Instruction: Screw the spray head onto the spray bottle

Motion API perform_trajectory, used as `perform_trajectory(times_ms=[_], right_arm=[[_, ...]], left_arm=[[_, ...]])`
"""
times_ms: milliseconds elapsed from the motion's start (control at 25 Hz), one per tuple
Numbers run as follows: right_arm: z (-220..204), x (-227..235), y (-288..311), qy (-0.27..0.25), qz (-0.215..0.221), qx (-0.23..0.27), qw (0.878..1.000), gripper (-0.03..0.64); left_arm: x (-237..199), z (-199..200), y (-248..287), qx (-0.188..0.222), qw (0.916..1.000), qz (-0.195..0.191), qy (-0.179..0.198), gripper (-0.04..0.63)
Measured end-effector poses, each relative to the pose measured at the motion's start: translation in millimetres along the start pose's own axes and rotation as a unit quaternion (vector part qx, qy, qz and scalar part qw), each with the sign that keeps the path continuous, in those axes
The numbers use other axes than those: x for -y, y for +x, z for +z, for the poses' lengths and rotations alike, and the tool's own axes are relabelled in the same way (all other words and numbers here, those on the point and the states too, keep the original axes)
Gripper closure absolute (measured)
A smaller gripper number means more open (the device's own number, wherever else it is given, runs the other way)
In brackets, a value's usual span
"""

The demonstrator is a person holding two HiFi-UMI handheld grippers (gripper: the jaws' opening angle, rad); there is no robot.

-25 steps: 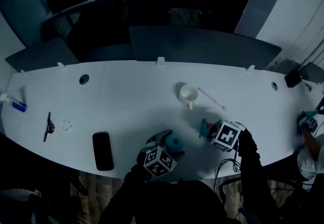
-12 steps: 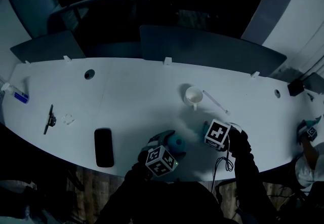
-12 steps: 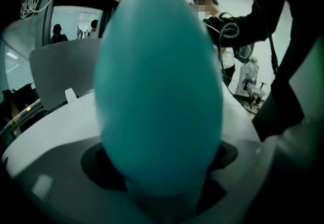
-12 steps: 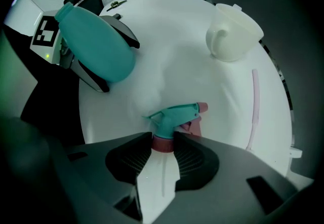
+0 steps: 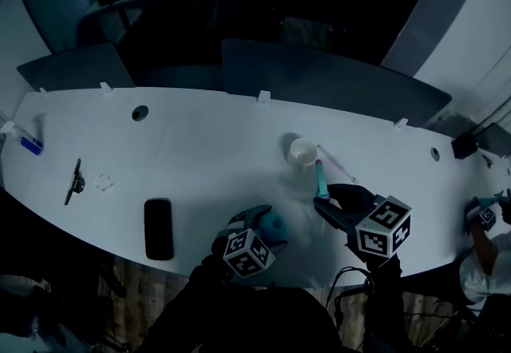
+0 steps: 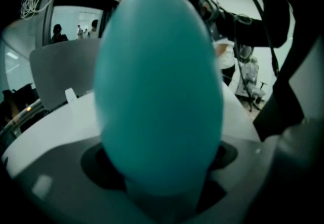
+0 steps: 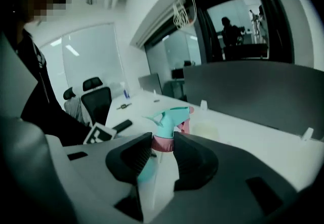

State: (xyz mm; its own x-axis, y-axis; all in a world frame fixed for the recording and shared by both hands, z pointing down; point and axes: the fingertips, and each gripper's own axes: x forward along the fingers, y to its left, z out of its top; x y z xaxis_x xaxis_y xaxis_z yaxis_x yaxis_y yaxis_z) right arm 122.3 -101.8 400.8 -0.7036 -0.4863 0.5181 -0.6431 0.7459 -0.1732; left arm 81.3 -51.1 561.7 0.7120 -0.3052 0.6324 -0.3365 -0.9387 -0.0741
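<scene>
The teal spray bottle (image 5: pixel 275 225) stands near the table's front edge and fills the left gripper view (image 6: pixel 159 86). My left gripper (image 5: pixel 262 224) is shut on the bottle's body. To its right, the teal spray head (image 5: pixel 320 177) has a pink collar (image 7: pixel 163 142). That collar sits between the ribbed pads (image 7: pixel 136 154) of my right gripper (image 5: pixel 327 204). Both pads touch the collar while the jaws are opening. The head's nozzle points away from me, towards the cup. Spray head and bottle are apart.
A white cup (image 5: pixel 303 151) and a thin white tube (image 5: pixel 333 158) lie just behind the right gripper. A black phone (image 5: pixel 158 229), a dark pen-like item (image 5: pixel 73 181) and a small blue-capped bottle (image 5: pixel 30 144) lie to the left. Grey dividers (image 5: pixel 319 80) line the far edge. Another person's arm (image 5: pixel 483 220) is at the right end.
My right gripper has swung right and towards me with the spray head, which now sticks out towards the cup. The left gripper and the bottle have stayed put.
</scene>
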Motion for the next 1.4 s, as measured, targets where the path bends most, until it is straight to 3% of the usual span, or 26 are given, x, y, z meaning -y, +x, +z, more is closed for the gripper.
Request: perform_trajectory(times_ms=[80,200,280,360,520,880,1120,1400], right_arm=[[40,-14,-13,-0.006,0.002,0.095,0.996,0.488],[92,-42,-39,-0.001,0.036,0.233,0.972,0.488],[110,-58,-50,0.001,0.064,0.283,0.957,0.488],[113,-68,-51,-0.004,0.077,0.299,0.951,0.488],[107,-80,-40,-0.008,0.087,0.313,0.946,0.488],[54,-100,8,-0.102,0.078,0.26,0.957,0.489],[4,-102,40,-0.092,0.072,0.223,0.968,0.488],[-7,-100,45,-0.088,0.07,0.227,0.967,0.489]], left_arm=[[0,0,0,0.0,1.0,0.002,-0.001,0.153],[0,-1,-1,-0.001,1.0,0.003,-0.002,0.153],[0,0,0,-0.001,1.0,0.002,-0.001,0.153],[0,0,1,-0.001,1.0,0.001,-0.001,0.153],[1,0,0,0.0,1.0,0.001,-0.002,0.153],[1,1,-1,0.0,1.0,0.001,-0.002,0.153],[1,-2,0,-0.001,1.0,-0.001,-0.004,0.155],[1,-1,0,-0.004,1.0,-0.001,-0.004,0.155]])
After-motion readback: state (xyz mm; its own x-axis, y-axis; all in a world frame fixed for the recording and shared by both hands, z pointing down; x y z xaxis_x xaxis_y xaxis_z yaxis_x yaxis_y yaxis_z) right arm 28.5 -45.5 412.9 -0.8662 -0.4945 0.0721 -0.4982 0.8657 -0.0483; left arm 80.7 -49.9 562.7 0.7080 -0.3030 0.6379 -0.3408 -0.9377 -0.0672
